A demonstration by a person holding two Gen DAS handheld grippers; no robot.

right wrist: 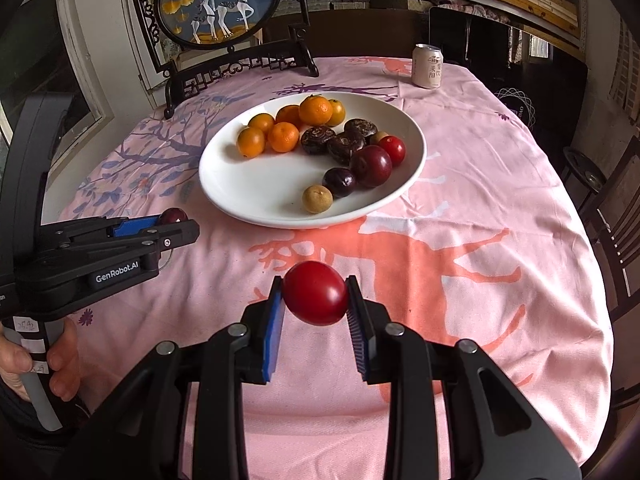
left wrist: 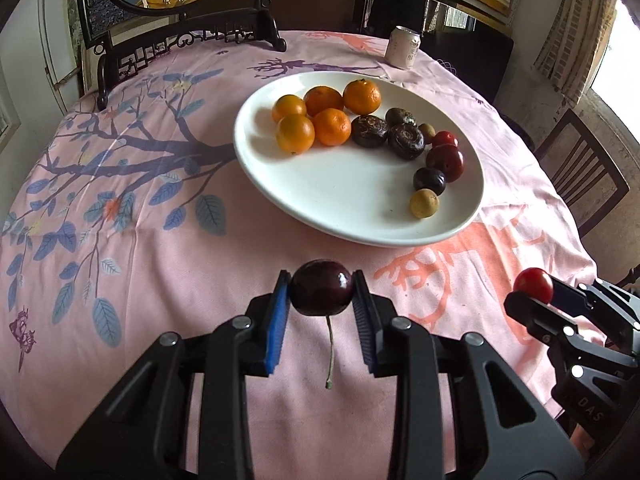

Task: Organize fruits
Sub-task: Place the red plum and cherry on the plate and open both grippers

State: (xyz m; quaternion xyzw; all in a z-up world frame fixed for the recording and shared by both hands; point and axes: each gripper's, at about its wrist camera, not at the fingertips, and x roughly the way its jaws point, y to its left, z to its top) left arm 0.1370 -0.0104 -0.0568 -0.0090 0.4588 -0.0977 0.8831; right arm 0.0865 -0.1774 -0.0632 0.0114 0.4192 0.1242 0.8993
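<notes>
My left gripper (left wrist: pixel 321 280) is shut on a dark red cherry (left wrist: pixel 320 292) whose stem hangs down, held just above the pink tablecloth in front of the white plate (left wrist: pixel 340 208). To its right, my right gripper (right wrist: pixel 314 284) is shut on a red cherry tomato (right wrist: pixel 316 294), also seen at the edge of the left wrist view as the tomato (left wrist: pixel 534 285). The plate (right wrist: pixel 256 188) holds several oranges (right wrist: pixel 280 128), dark brown water chestnuts (right wrist: pixel 340 142), dark red plums (right wrist: pixel 370 166), a tomato and small tan longans (right wrist: pixel 315 199).
A drink can (right wrist: pixel 428 66) stands behind the plate at the back right. A dark-framed round deer picture (right wrist: pixel 218 4) stands at the table's far left edge. Wooden chairs (left wrist: pixel 584 176) flank the right side. A hand (right wrist: pixel 60 364) grips the left gripper's handle.
</notes>
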